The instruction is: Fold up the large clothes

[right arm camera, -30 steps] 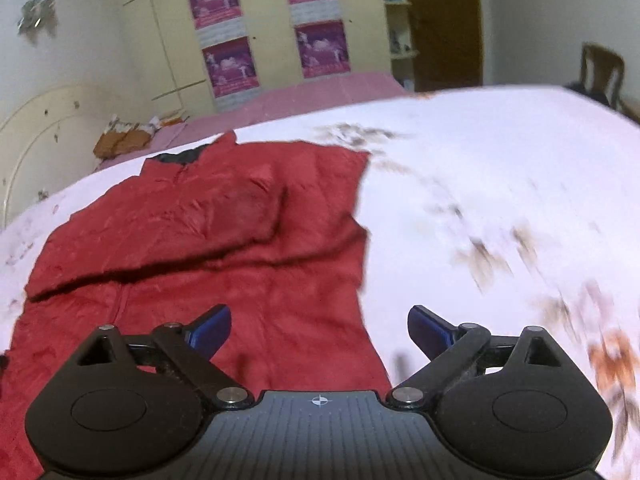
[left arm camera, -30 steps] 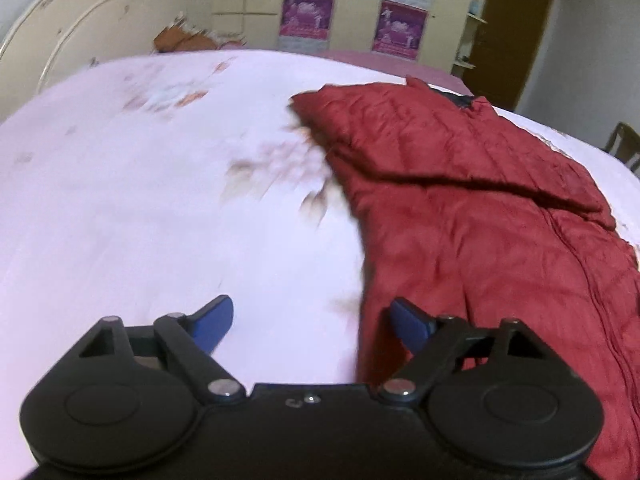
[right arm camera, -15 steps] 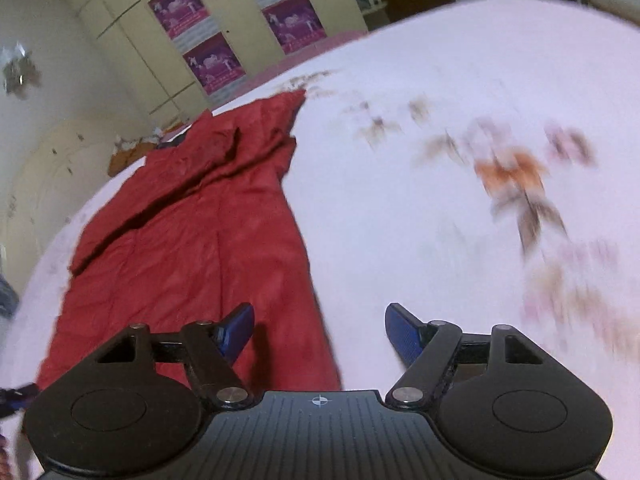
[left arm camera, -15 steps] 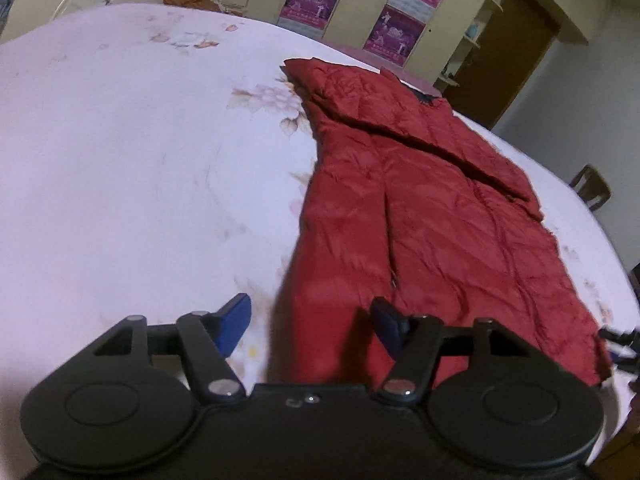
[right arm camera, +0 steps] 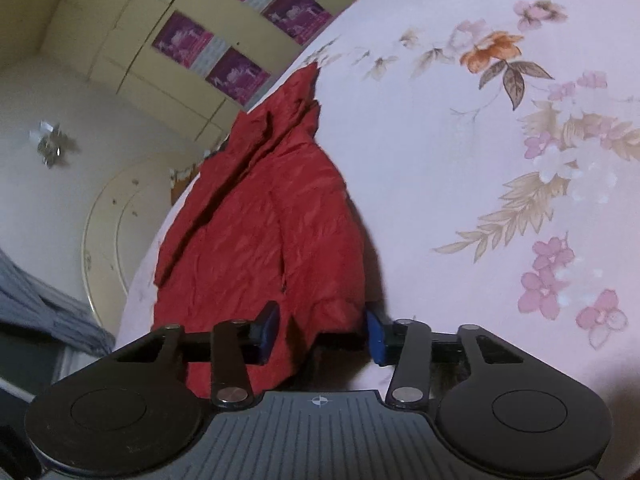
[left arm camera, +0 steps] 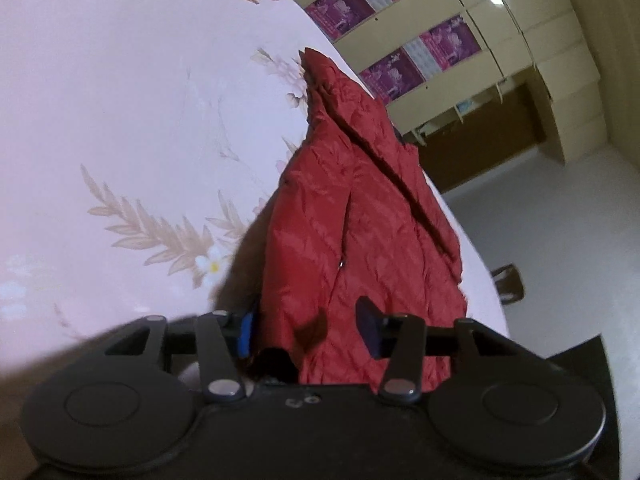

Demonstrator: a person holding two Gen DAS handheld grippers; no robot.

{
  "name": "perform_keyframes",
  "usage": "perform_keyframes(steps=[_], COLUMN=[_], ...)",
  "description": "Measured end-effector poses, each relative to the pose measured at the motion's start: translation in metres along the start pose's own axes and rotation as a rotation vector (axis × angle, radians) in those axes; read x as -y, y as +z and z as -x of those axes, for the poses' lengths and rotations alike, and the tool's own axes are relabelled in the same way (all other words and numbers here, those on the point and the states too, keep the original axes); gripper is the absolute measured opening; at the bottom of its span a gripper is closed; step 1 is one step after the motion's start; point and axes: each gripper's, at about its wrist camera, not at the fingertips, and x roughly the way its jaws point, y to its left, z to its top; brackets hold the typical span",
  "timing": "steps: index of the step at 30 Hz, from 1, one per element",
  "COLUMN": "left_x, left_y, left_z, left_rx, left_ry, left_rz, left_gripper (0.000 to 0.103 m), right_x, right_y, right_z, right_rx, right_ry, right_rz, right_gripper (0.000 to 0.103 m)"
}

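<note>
1. The left tool point(left arm camera: 306, 330) has just been closing; the jacket's point(left arm camera: 360, 216) near hem corner lies between its blue pads, and I cannot tell whether they pinch it.
2. The right tool point(right arm camera: 322, 330) has likewise been closing around the hem's other corner, grip unclear.
3. The red jacket lies flat on the floral bed point(right arm camera: 460, 160), collar far.

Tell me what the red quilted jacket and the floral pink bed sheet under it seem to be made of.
Red quilted jacket: looks like thin synthetic shell, perhaps nylon, over light padding; it has a slight sheen, fine crinkles and stitched channels. Floral pink bed sheet: looks like matte woven cotton or a blend; flat printed flowers, no shine. Neither fibre can be confirmed from the pictures.
</note>
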Motion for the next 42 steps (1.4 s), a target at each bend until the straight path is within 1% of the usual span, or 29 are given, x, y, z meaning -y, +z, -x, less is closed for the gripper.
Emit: perform_keyframes(steps=[1,2,3,4,5,6,7,8,9,10,11,12,13,14,17,19,22,26,28,31,35,37,39,42], left_x=[0.001,0.003,0.006,0.010,0.015,0.020,0.025,0.026,0.024,0.015,0.008,0.003,0.004,0.007,0.019,0.027,0.045,0.080,0.101,0.129,0.154,0.161,0.163,0.161], left_y=[0.001,0.003,0.003,0.003,0.000,-0.002,-0.005,-0.006,-0.006,-0.006,-0.006,-0.006,-0.005,-0.003,-0.001,0.002,0.016,0.044,0.061,0.093,0.141,0.165,0.192,0.229], left_z=[-0.005,-0.010,-0.011,-0.011,-0.005,0.002,0.009,0.009,0.006,-0.002,-0.010,-0.011,-0.010,-0.009,-0.001,0.007,0.020,0.029,0.027,0.014,-0.015,-0.034,-0.060,-0.102], left_rx=[-0.001,-0.002,0.006,0.023,0.072,0.116,0.149,0.145,0.124,0.077,0.045,0.054,0.061,0.071,0.104,0.140,0.212,0.304,0.334,0.358,0.376,0.378,0.370,0.342], left_ry=[0.004,0.018,0.047,0.065,0.056,0.019,-0.002,0.022,0.047,0.095,0.121,0.105,0.100,0.102,0.080,0.061,0.014,-0.049,-0.079,-0.108,-0.122,-0.130,-0.132,-0.117], left_rz=[-0.003,-0.016,-0.037,-0.056,-0.070,-0.075,-0.087,-0.095,-0.089,-0.063,-0.036,-0.008,0.009,0.007,-0.006,-0.012,-0.021,-0.061,-0.098,-0.147,-0.188,-0.193,-0.191,-0.183], left_gripper=[0.037,0.025,0.013,0.008,0.006,0.006,0.006,0.006,0.006,0.006,0.006,0.006,0.006,0.006,0.006,0.006,0.005,0.005,0.005,0.005,0.005,0.005,0.005,0.005], right_x=[0.002,0.003,0.003,0.003,0.001,-0.002,-0.007,-0.008,-0.009,-0.007,-0.004,0.000,0.003,0.003,-0.005,-0.014,-0.034,-0.067,-0.084,-0.108,-0.145,-0.159,-0.171,-0.184], right_y=[0.003,0.005,0.007,0.008,0.009,0.010,0.010,0.010,0.010,0.009,0.008,0.007,0.006,0.005,0.011,0.020,0.036,0.062,0.077,0.106,0.155,0.180,0.205,0.240], right_z=[-0.002,-0.005,-0.007,-0.009,-0.010,-0.010,-0.003,0.003,0.011,0.012,0.011,0.006,0.003,0.004,0.014,0.022,0.027,0.030,0.030,0.024,-0.003,-0.020,-0.044,-0.085], right_rx=[0.002,0.001,-0.001,-0.009,-0.019,-0.013,0.005,0.021,0.036,0.038,0.027,-0.003,-0.023,-0.021,0.021,0.043,0.078,0.120,0.143,0.180,0.206,0.213,0.215,0.210], right_ry=[0.007,0.008,0.005,-0.004,-0.008,0.003,0.035,0.061,0.071,0.053,0.019,-0.020,-0.036,-0.028,0.009,0.023,0.063,0.120,0.144,0.178,0.200,0.208,0.206,0.177], right_rz=[-0.016,-0.024,-0.022,-0.015,-0.003,0.015,0.034,0.041,0.044,0.047,0.052,0.060,0.057,0.050,0.049,0.081,0.116,0.186,0.215,0.235,0.265,0.275,0.274,0.269], right_gripper=[0.039,0.035,0.029,0.022,0.011,0.008,0.007,0.007,0.007,0.007,0.007,0.007,0.007,0.007,0.007,0.007,0.007,0.007,0.007,0.007,0.007,0.007,0.007,0.007])
